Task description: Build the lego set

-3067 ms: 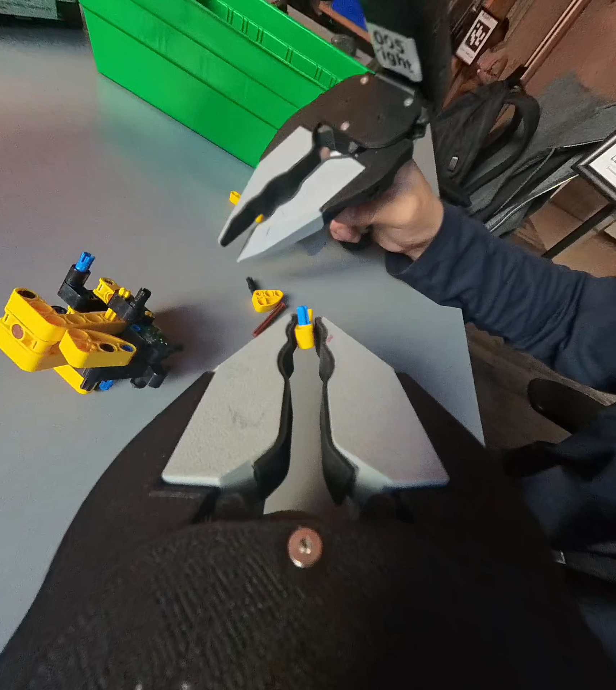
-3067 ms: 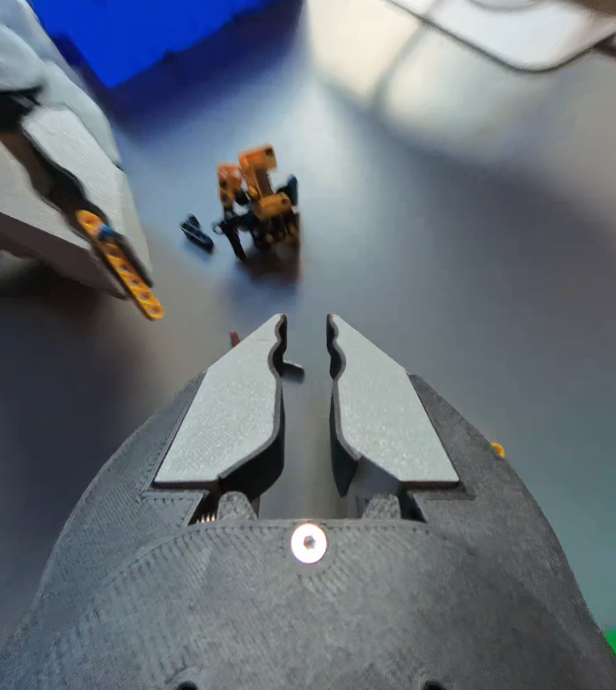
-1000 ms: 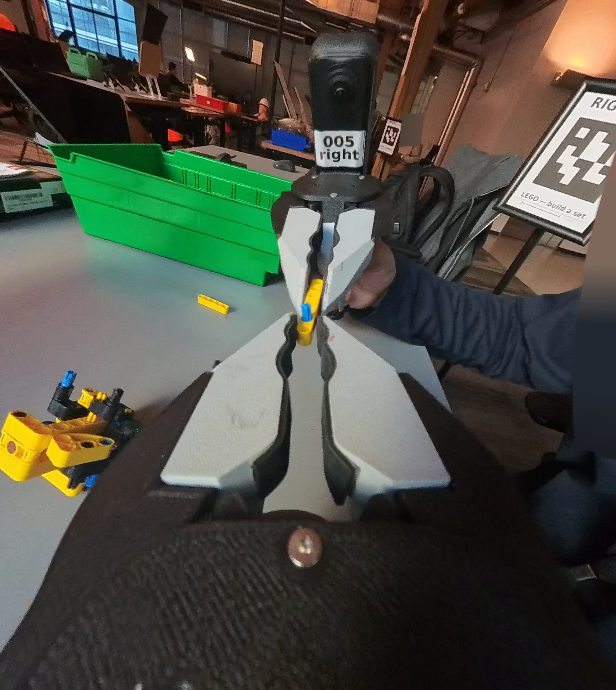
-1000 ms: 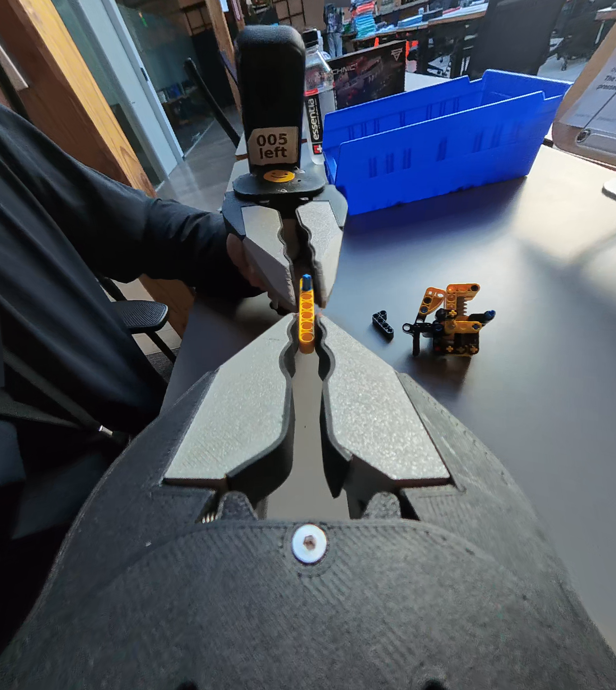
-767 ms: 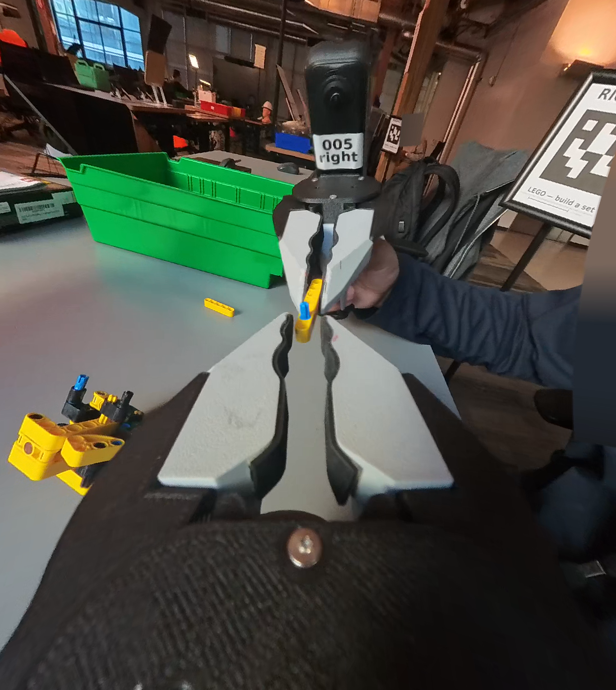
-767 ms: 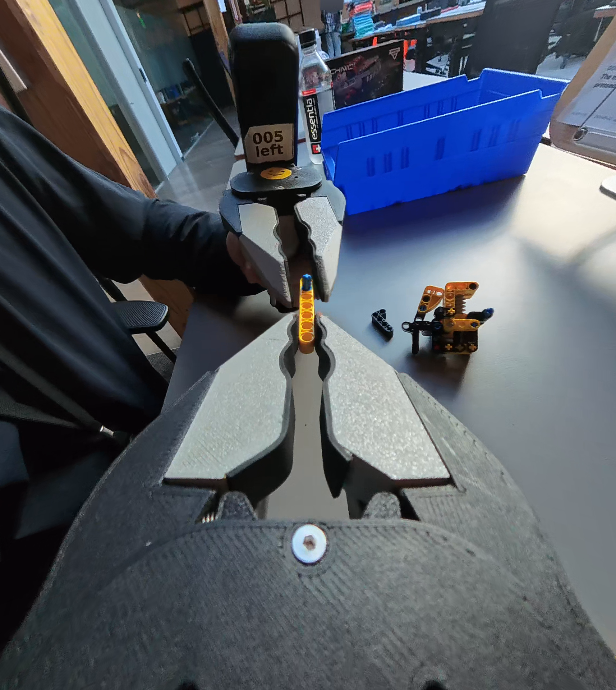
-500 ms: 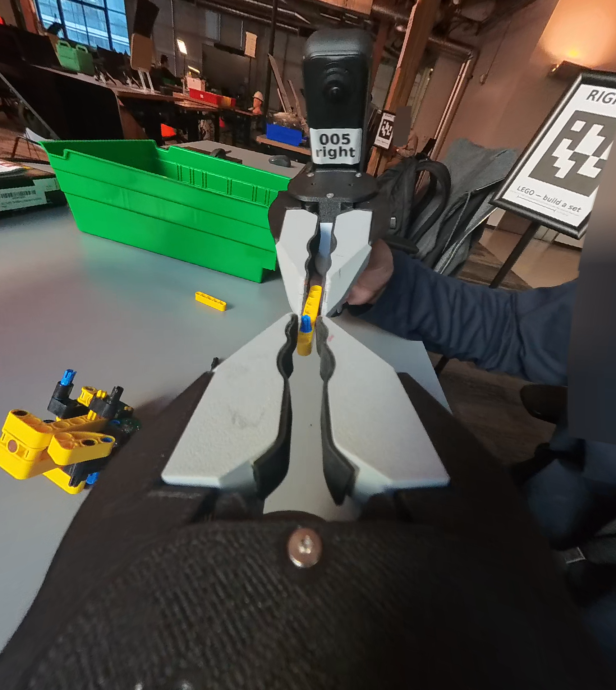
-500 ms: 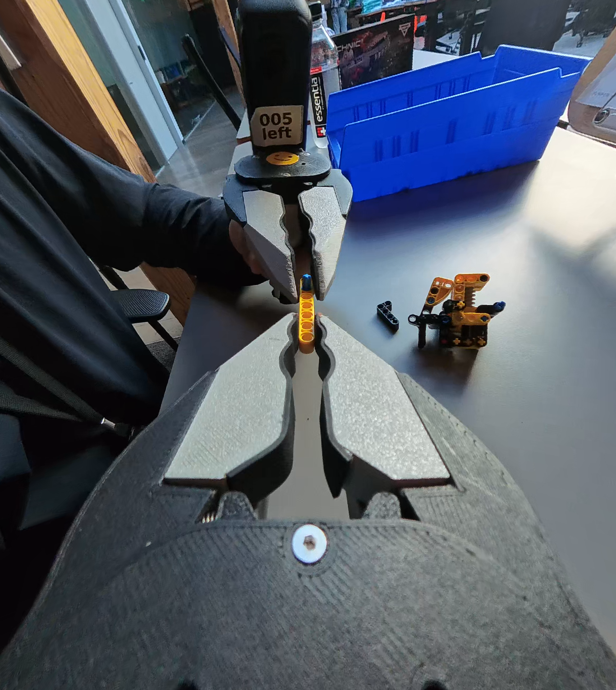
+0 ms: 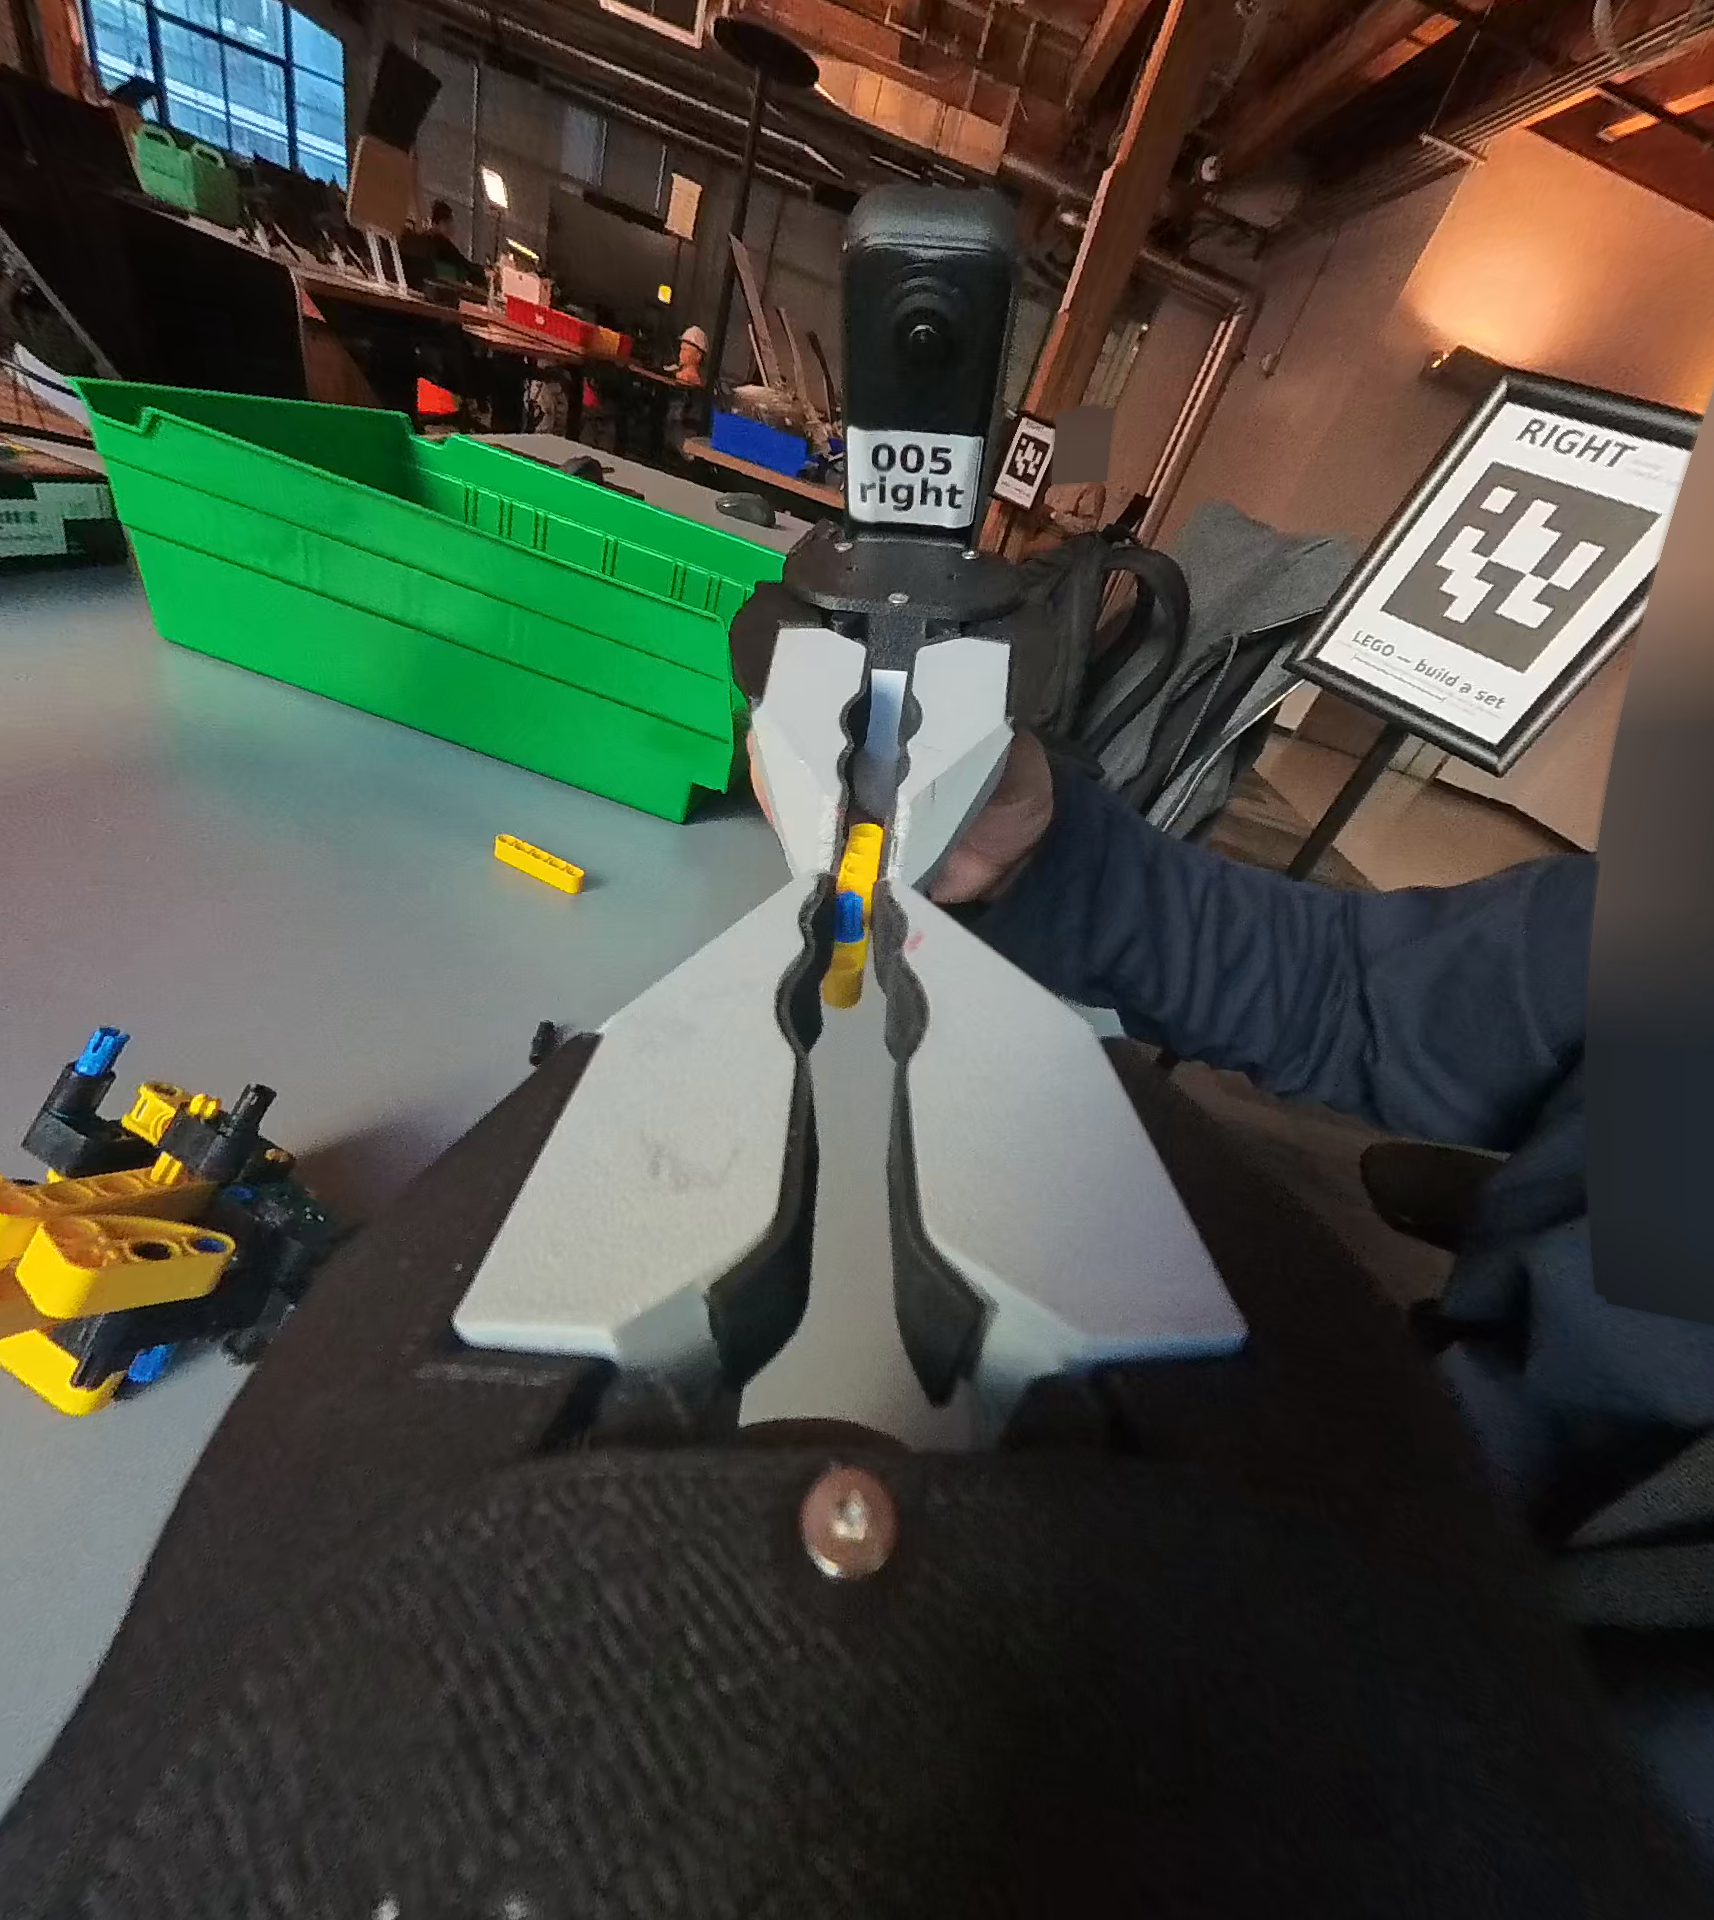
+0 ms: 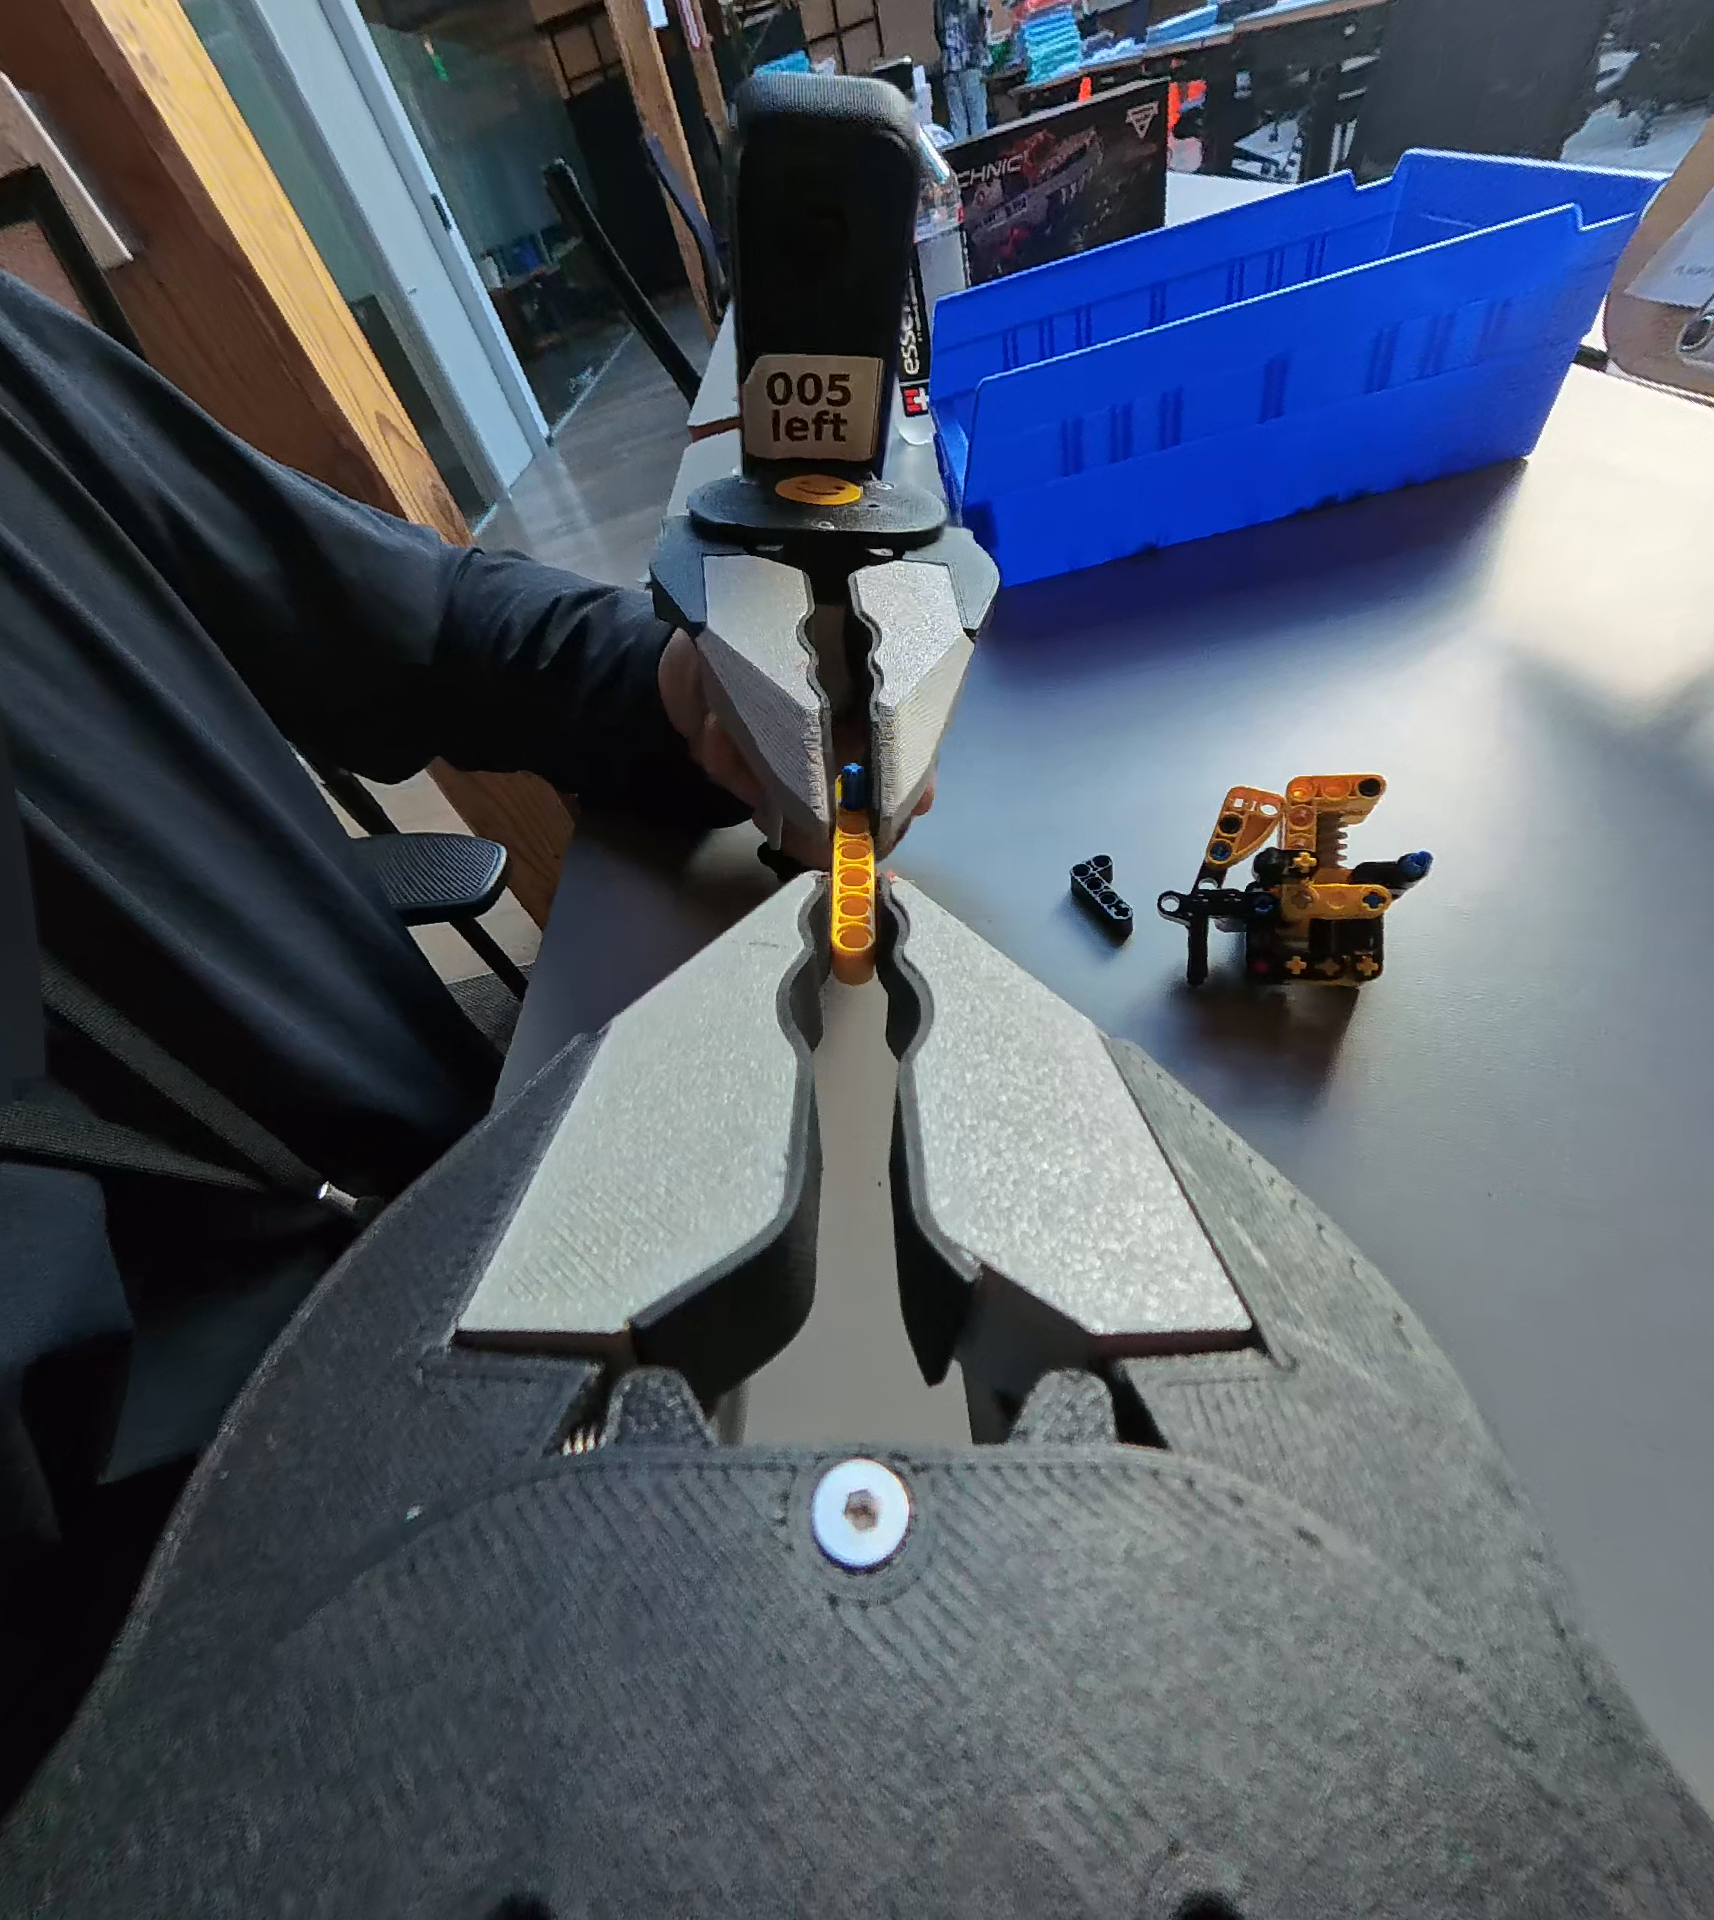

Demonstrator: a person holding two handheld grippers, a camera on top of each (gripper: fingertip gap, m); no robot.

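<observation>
Two bins: green bin upper left, blue bin upper right. One part-built model on your surface. Your left tool and right tool, nearly closed, both pinch one yellow beam, frame centre.

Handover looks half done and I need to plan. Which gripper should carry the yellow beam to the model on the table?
Probably the right gripper: it clamps the yellow beam's bare end, and the model sits unobstructed beside it. The left gripper pinches the end carrying the blue pin.
</observation>
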